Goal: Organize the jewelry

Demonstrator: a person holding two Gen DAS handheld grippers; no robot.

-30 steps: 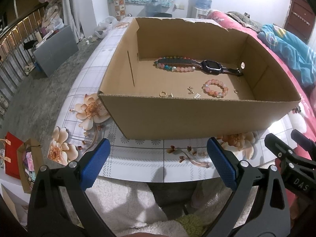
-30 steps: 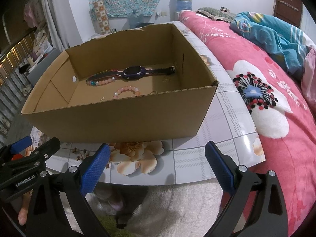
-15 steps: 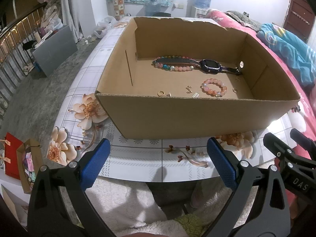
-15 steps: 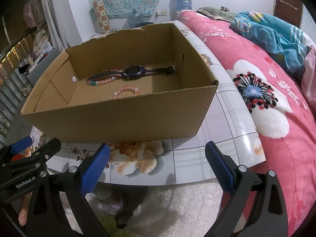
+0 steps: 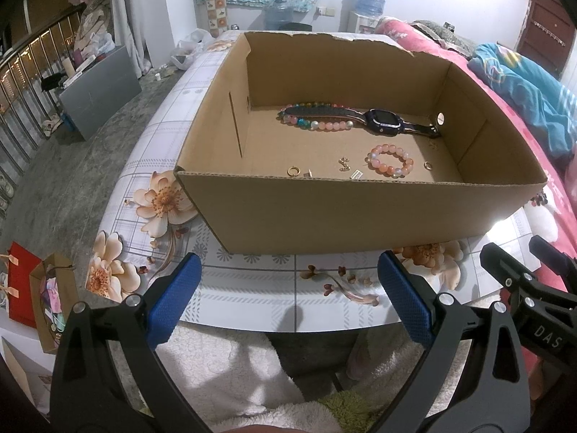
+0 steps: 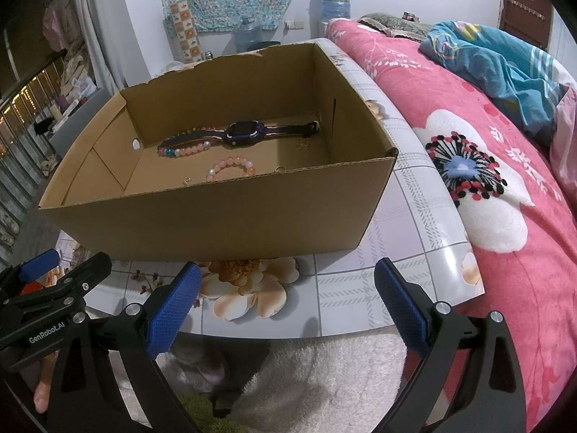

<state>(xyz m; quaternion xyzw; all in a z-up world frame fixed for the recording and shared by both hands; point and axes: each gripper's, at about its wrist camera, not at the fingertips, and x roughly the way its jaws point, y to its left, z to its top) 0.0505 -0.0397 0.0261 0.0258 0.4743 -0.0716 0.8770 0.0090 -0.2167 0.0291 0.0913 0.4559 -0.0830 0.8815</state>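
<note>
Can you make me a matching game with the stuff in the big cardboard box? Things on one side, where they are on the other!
Things:
1. dark purple smartwatch
2. small pink bead bracelet
3. long multicoloured bead strand
4. little gold ring

Places:
A. close behind the near wall, left part
B. near the far wall, left of the watch face
C. near the far wall, right part
D. middle of the floor, right part

Pairs: 1-C, 2-D, 3-B, 4-A
</note>
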